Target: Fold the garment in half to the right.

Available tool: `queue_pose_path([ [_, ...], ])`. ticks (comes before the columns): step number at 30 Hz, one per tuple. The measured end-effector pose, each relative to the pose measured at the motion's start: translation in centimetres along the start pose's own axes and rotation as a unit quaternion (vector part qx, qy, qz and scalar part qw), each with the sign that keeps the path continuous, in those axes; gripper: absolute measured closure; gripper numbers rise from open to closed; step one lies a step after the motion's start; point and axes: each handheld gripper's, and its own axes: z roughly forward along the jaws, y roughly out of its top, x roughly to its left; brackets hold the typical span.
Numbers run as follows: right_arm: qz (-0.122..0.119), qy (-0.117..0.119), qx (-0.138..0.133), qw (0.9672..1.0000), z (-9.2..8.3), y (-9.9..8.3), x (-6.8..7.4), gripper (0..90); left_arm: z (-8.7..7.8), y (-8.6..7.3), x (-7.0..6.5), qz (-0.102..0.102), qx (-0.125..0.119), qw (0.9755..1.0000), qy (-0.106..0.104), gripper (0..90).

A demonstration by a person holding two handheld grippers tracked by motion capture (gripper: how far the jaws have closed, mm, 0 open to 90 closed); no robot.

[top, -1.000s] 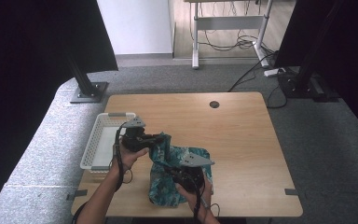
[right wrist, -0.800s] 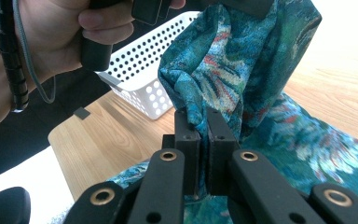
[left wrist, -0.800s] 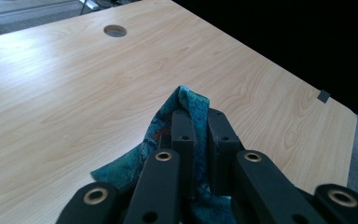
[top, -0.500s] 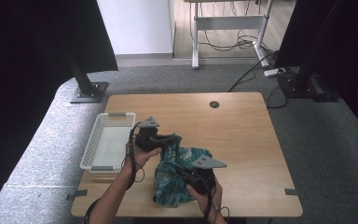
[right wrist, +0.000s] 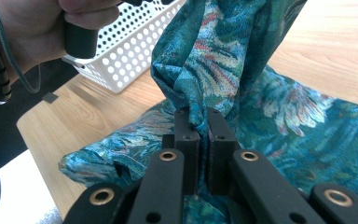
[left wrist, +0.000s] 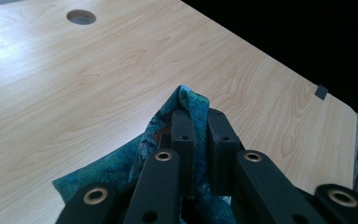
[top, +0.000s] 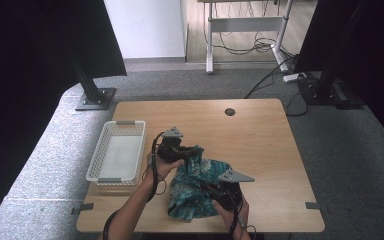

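**Cloth carried toward the bench middle, both tongs pinching it**

The left tongs (top: 176, 150) and right tongs (top: 219, 191) are each clamped narrow on a fold of the teal patterned cloth (top: 196, 187). In the left gripper view a peak of cloth (left wrist: 186, 100) stands up between the closed jaws; in the right gripper view a bunched fold (right wrist: 200, 116) is nipped the same way.

Since a second ago both hands have shifted rightward, away from the white perforated basket (top: 115, 157), and lowered a little. The cloth has gone with them: it now lies crumpled on the wooden bench (top: 260, 140) near the front edge, well clear of the basket, with its upper corner lifted by the left tongs.

Judging by this, the cloth is being dragged out onto open bench, probably to be spread or folded; it is not yet flat.
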Motion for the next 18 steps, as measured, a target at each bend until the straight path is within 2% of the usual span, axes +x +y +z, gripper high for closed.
queue_pose_path([
  [5, 0.005, -0.010, 0.011, 0.9999, -0.2, -0.7, -0.7, 85.7, 1.5, -0.3, -0.3, 0.001, 0.010, 0.9999, -0.003, 82.7],
  [12, 0.024, -0.029, 0.032, 0.9988, -0.3, -2.0, -1.8, 85.7, 2.8, -0.7, -0.8, 0.003, 0.019, 0.9998, -0.003, 82.7],
  [18, 0.029, -0.042, 0.041, 0.9978, -0.6, -2.7, -2.5, 85.6, 4.0, -1.2, -1.0, 0.000, 0.024, 0.9997, -0.004, 82.6],
])
